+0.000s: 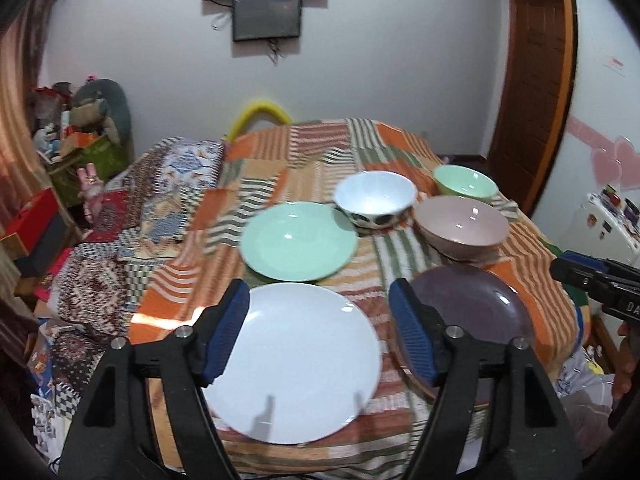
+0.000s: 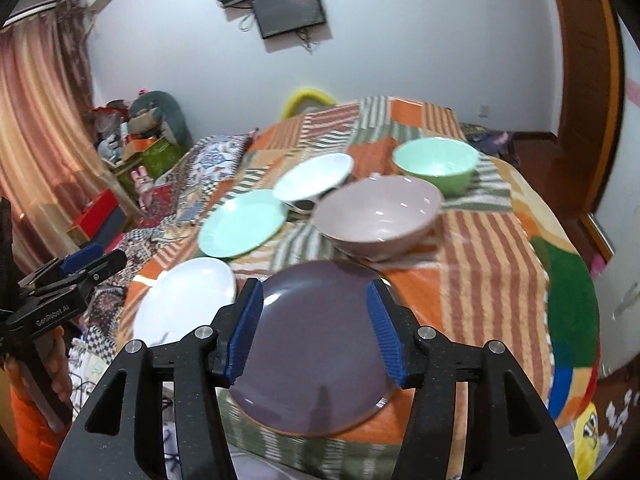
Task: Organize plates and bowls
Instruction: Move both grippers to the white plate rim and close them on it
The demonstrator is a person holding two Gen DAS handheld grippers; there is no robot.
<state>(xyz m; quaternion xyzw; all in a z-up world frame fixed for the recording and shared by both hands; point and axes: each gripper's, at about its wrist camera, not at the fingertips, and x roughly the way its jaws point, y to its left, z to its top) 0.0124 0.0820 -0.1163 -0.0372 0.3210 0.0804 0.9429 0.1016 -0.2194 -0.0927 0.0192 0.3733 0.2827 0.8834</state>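
Note:
On a patchwork-covered table lie a white plate [image 1: 296,360], a mint green plate [image 1: 298,240] and a purple plate [image 1: 476,312]. Behind them stand a white spotted bowl [image 1: 374,198], a pink bowl [image 1: 460,224] and a green bowl [image 1: 466,180]. My left gripper [image 1: 320,320] is open and empty above the white plate. My right gripper [image 2: 316,320] is open and empty above the purple plate [image 2: 316,344]. The right wrist view also shows the white plate [image 2: 184,300], mint plate [image 2: 240,222], white bowl [image 2: 312,176], pink bowl [image 2: 376,216] and green bowl [image 2: 436,164].
The table's patchwork cloth [image 1: 280,152] hangs over its edges. A patterned blanket [image 1: 152,208] lies to the left, with boxes and toys [image 1: 80,140] beyond. A yellow chair back [image 1: 260,112] stands behind the table. A wooden door frame [image 1: 536,80] is at the right.

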